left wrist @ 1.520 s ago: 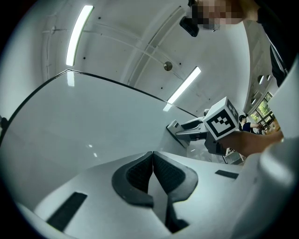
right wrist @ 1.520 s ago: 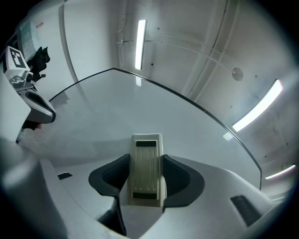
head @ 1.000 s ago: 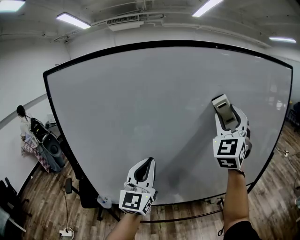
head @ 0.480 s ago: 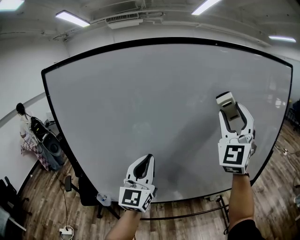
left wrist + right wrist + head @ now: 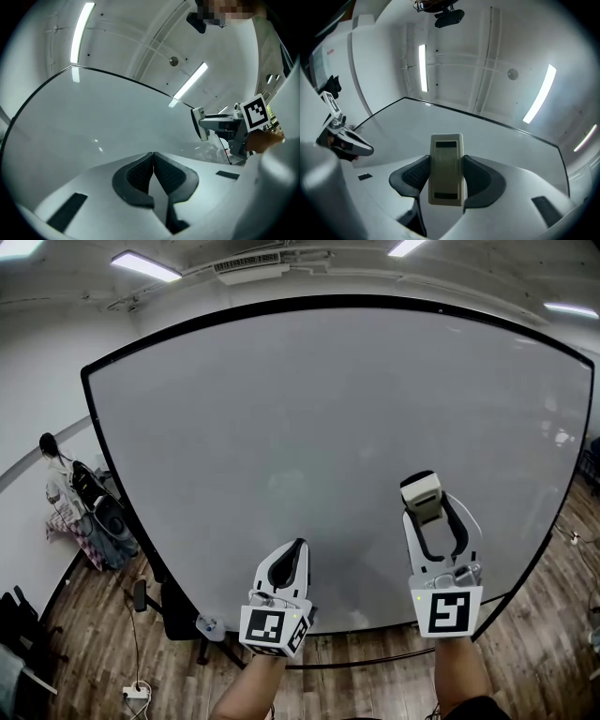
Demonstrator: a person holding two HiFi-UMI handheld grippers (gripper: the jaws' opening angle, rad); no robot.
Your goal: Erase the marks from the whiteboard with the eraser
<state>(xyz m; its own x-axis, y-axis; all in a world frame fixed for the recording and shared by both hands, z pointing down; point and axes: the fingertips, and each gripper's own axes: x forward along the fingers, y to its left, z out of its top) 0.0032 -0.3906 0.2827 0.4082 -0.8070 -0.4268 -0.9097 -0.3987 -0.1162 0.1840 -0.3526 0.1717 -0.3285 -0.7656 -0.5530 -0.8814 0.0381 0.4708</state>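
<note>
Right claw (image 5: 424,512), pinching the cream block eraser (image 5: 420,493), has swept down the wide, apparently clean whiteboard (image 5: 281,409); left claw (image 5: 299,547) stays pressed together.

The eraser (image 5: 419,488) in the right tongs (image 5: 424,517) shows only its back. Its wiping face is hidden, so contact with the whiteboard (image 5: 309,427) cannot be told. The left tongs (image 5: 298,547) and the right ones cover parts of the board's lower edge. The left forearm (image 5: 246,697) and right forearm (image 5: 459,679) are cut off at the bottom.
</note>
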